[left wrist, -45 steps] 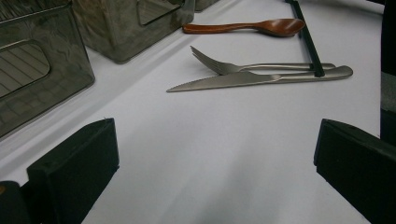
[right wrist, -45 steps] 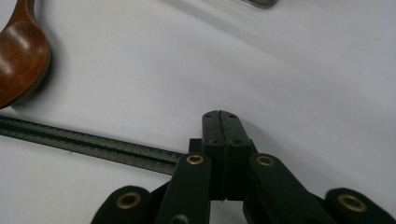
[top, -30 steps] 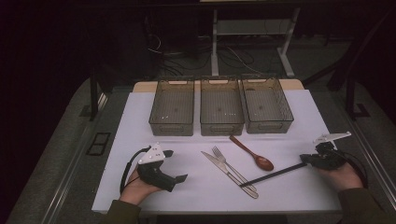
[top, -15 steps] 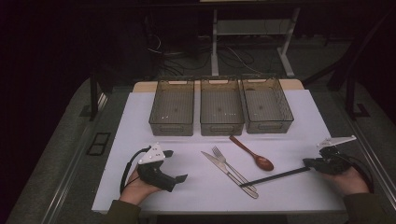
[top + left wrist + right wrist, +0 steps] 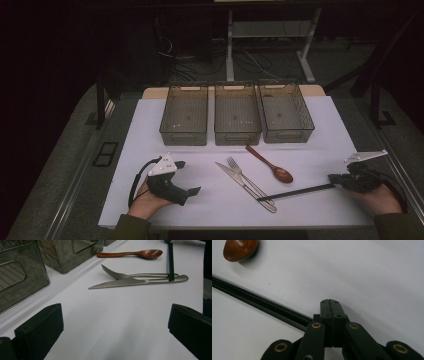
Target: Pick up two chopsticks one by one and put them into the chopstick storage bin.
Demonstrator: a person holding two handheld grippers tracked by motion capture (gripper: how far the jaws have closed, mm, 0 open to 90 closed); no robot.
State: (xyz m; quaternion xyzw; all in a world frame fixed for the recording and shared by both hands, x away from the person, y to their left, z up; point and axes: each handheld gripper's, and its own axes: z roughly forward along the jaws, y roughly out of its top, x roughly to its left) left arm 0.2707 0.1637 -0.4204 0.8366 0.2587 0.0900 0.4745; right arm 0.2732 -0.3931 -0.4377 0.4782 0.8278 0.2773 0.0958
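The right gripper [image 5: 334, 182], jaws closed together, rests just beside the black chopsticks' [image 5: 295, 192] end, perhaps touching; their far tips cross the knife [image 5: 245, 185]. The left gripper [image 5: 187, 177] gapes open, well apart.

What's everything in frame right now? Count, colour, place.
bins: 3, smoky transparent, in a row at the far side of the white mat
white mat: 1, covers the table
wooden spoon: 1, brown, right of centre
fork: 1, silver, centre, beside the knife
knife: 1, silver, centre
black chopsticks: a pair, lying together, far tips over the fork and knife handles, near ends by the right gripper
left gripper: 1, black, open, resting near left
right gripper: 1, black, shut, near right
hands: 2, near edge
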